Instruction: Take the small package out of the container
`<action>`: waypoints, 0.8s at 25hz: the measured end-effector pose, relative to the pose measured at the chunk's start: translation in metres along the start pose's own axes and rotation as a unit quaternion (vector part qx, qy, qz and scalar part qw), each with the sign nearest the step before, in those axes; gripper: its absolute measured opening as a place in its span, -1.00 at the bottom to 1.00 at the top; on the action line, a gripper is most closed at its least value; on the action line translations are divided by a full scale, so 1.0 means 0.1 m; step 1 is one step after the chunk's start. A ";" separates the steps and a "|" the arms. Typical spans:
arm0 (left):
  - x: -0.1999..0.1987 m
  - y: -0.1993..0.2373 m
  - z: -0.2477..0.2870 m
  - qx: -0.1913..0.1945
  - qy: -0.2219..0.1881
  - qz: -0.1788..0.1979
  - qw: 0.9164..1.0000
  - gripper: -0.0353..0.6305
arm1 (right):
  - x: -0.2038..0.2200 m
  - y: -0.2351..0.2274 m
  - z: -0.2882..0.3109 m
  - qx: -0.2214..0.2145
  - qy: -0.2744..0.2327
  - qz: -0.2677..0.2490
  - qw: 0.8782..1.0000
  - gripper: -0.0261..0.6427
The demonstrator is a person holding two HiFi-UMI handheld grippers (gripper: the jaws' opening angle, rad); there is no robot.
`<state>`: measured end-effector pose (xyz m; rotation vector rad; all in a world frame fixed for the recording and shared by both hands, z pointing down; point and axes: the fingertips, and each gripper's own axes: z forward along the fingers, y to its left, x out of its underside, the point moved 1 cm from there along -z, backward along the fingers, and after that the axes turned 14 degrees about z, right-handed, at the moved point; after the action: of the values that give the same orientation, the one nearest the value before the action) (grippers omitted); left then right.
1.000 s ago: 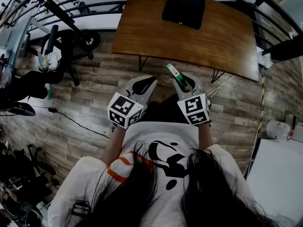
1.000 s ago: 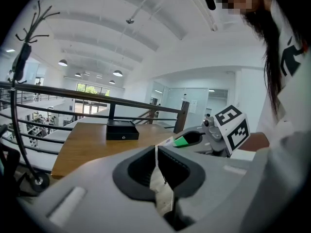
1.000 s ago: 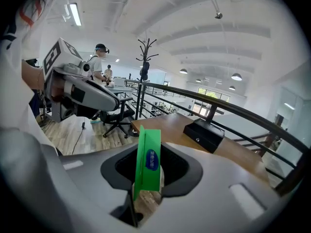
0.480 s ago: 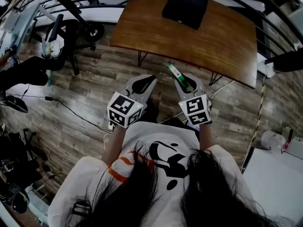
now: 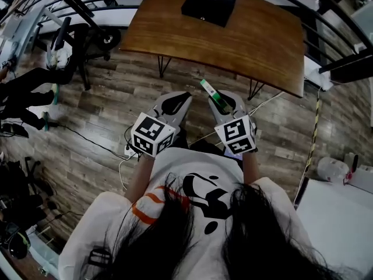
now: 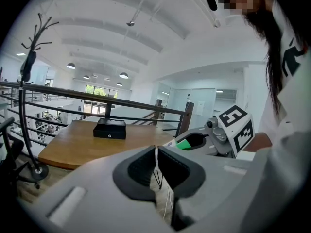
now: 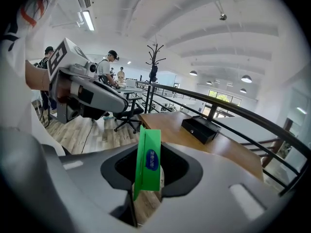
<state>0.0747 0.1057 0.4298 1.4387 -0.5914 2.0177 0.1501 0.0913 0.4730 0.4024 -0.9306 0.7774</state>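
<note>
My right hand-held gripper [image 5: 224,104] pinches the green package [image 7: 148,159] well clear of the black container [image 5: 208,3], the table [image 5: 256,45] has receded as I back away, left hand-held gripper [image 6: 156,161] is pressed together and empty, so removal looks done.

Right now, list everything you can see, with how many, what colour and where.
table: one, brown wood, ahead of the person
box: one, black, on the table's far side
package: one, green with a blue oval label, upright between the right tongs' jaws
railing: one, dark, beyond the table
coat stand: one, black, on the floor beside the table
chair: one, black, on the floor left of the table
floor: one, wood planks, under everything
left tongs: one, grey, jaws together, nothing between them
right tongs: one, grey, shut on the package
</note>
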 end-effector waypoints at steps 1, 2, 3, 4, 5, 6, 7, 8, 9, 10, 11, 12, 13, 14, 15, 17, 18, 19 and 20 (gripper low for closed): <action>-0.01 -0.06 0.01 0.001 0.000 0.000 1.000 -0.89 | 0.03 0.00 -0.05 0.000 0.000 0.000 1.000 -0.57; -0.01 -0.12 0.02 0.002 -0.001 0.000 1.000 -0.89 | 0.06 -0.01 -0.10 -0.001 0.001 -0.001 1.000 -0.57; -0.01 -0.19 0.02 0.002 -0.001 0.000 1.000 -0.89 | 0.10 -0.01 -0.16 -0.001 0.002 -0.003 1.000 -0.57; -0.01 -0.26 0.02 0.002 -0.001 0.000 1.000 -0.89 | 0.13 0.00 -0.21 -0.001 0.003 -0.004 1.000 -0.57; -0.01 -0.32 0.01 0.001 -0.002 0.000 1.000 -0.89 | 0.17 0.00 -0.26 -0.001 0.002 -0.005 1.000 -0.57; 0.00 -0.37 0.00 0.001 -0.002 0.000 1.000 -0.89 | 0.20 0.01 -0.30 -0.002 0.002 -0.006 1.000 -0.57; 0.00 -0.42 -0.01 0.000 -0.002 0.000 1.000 -0.89 | 0.23 0.03 -0.34 -0.003 0.002 -0.007 1.000 -0.57; 0.02 -0.47 -0.03 -0.001 -0.001 0.000 1.000 -0.89 | 0.27 0.05 -0.37 -0.004 0.002 -0.009 1.000 -0.57; 0.03 -0.51 -0.04 -0.002 -0.001 0.000 1.000 -0.89 | 0.30 0.08 -0.40 -0.006 0.002 -0.011 1.000 -0.57; 0.04 -0.54 -0.06 -0.004 -0.001 0.001 1.000 -0.89 | 0.33 0.10 -0.43 -0.009 0.002 -0.013 1.000 -0.57; 0.04 -0.58 -0.07 -0.007 -0.001 0.002 1.000 -0.89 | 0.35 0.12 -0.46 -0.010 0.001 -0.014 1.000 -0.57; 0.03 -0.61 -0.08 -0.009 -0.003 0.004 1.000 -0.89 | 0.36 0.13 -0.49 -0.012 -0.001 -0.016 1.000 -0.57; 0.01 -0.64 -0.10 -0.012 -0.004 0.006 1.000 -0.89 | 0.37 0.14 -0.52 -0.013 -0.002 -0.017 1.000 -0.57; -0.01 -0.66 -0.11 -0.014 -0.005 0.007 1.000 -0.89 | 0.38 0.15 -0.55 -0.014 -0.004 -0.019 1.000 -0.57; -0.01 -0.69 -0.13 -0.016 -0.006 0.009 1.000 -0.89 | 0.38 0.17 -0.56 -0.015 -0.004 -0.021 1.000 -0.57; -0.01 -0.71 -0.15 -0.019 -0.005 0.010 1.000 -0.89 | 0.39 0.20 -0.58 -0.020 -0.006 -0.024 1.000 -0.57; 0.00 -0.72 -0.17 -0.020 -0.004 0.010 1.000 -0.89 | 0.39 0.22 -0.58 -0.022 -0.006 -0.025 0.999 -0.57; 0.01 -0.73 -0.18 -0.021 -0.003 0.011 1.000 -0.89 | 0.40 0.24 -0.57 -0.024 -0.007 -0.026 0.999 -0.57; 0.02 -0.74 -0.19 -0.022 -0.001 0.011 1.000 -0.89 | 0.40 0.25 -0.57 -0.027 -0.007 -0.026 0.999 -0.57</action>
<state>0.1113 0.1726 0.4271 1.4146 -0.6516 2.0069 0.1779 0.1604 0.4744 0.3850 -0.9484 0.7010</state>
